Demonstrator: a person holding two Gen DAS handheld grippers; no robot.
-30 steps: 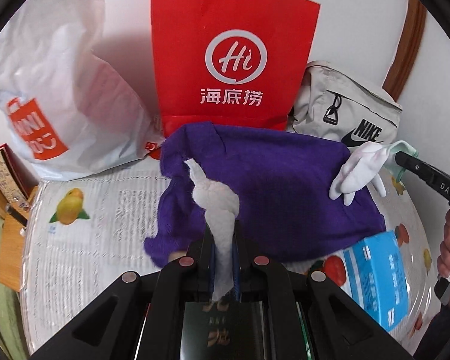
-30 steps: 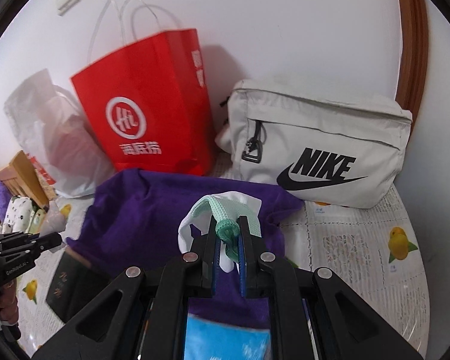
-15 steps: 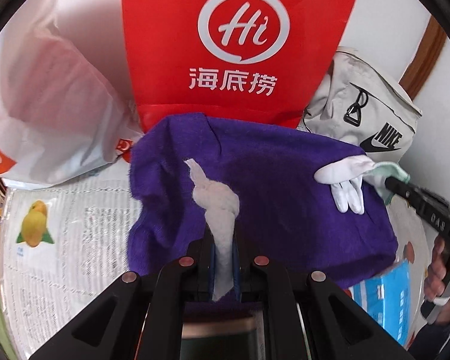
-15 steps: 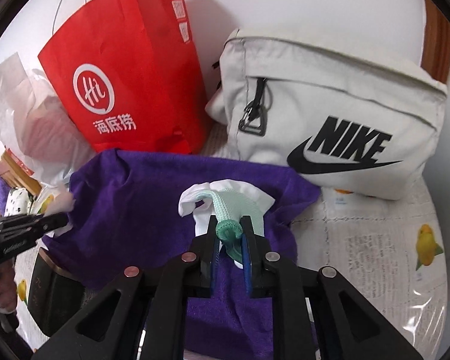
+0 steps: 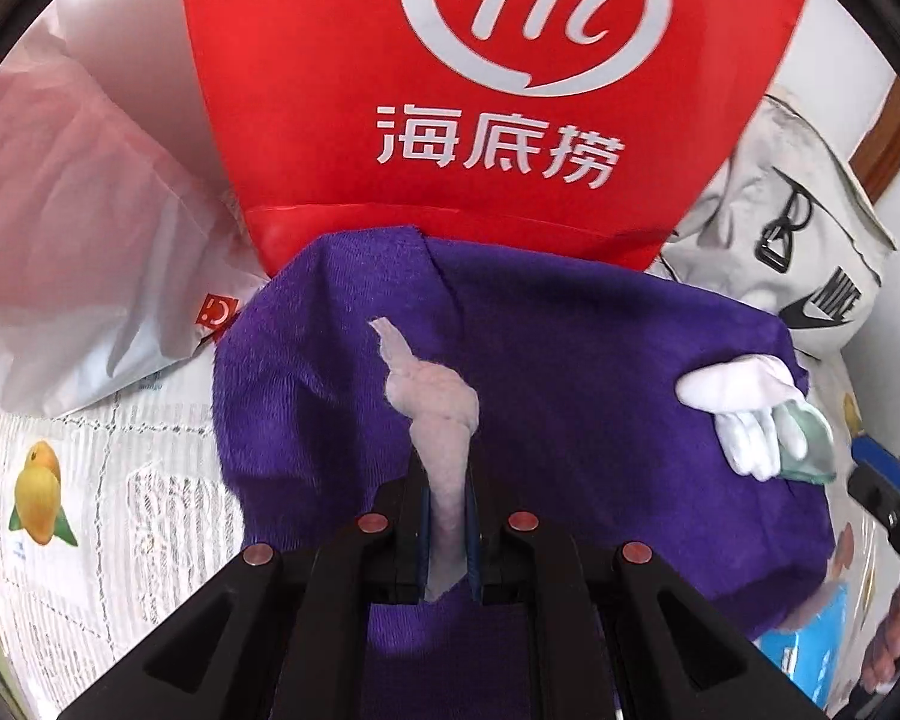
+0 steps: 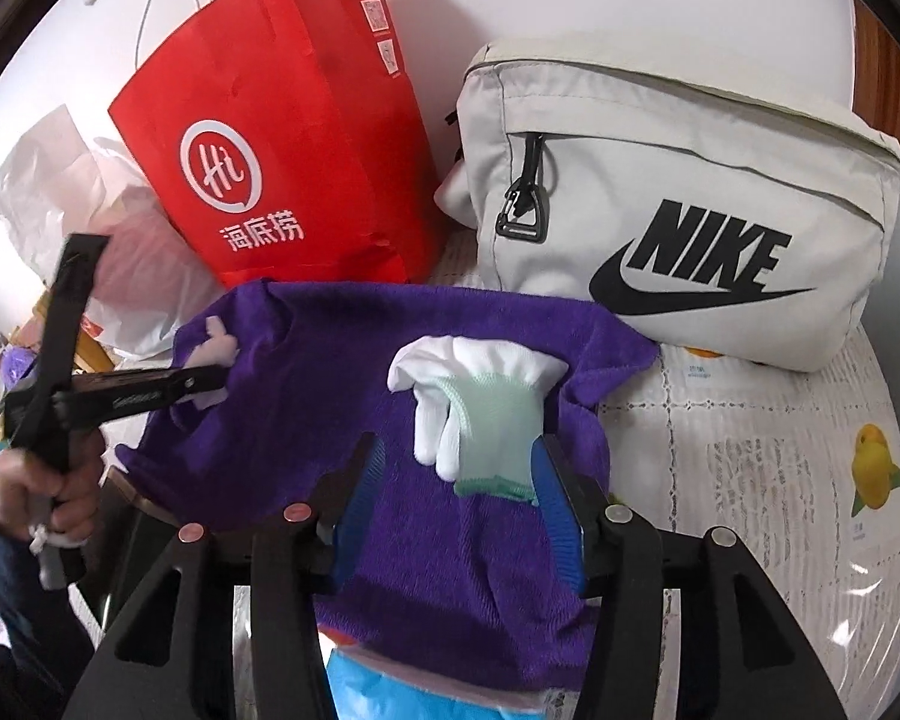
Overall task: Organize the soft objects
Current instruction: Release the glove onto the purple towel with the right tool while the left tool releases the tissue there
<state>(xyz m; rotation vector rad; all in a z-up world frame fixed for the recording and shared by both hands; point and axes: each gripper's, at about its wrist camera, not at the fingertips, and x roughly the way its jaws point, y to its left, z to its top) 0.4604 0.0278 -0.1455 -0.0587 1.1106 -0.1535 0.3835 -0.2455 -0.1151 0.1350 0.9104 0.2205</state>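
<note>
Lying spread over the worktop [image 6: 768, 480], a purple fleecy towel [image 5: 570, 372] serves as the landmark, its far edge touching the base of a red paper bag with a white "Hi" logo [image 5: 492, 90]. Above the towel's left part, a pale, crumpled white cloth glove [image 5: 435, 414] is clenched between the jaws of the left gripper [image 5: 447, 516], its free end standing clear of the pile. On the towel's right part, a white glove with a mint-green palm [image 6: 486, 414] is seen resting on the fleece; the jaws of the right gripper [image 6: 462, 468] have just been opening and are spread either side of its cuff, released. Behind the towel's right corner a beige fabric Nike pouch [image 6: 678, 210] is propped, and behind its left corner a white plastic bag [image 5: 78, 228] is slumped.
</note>
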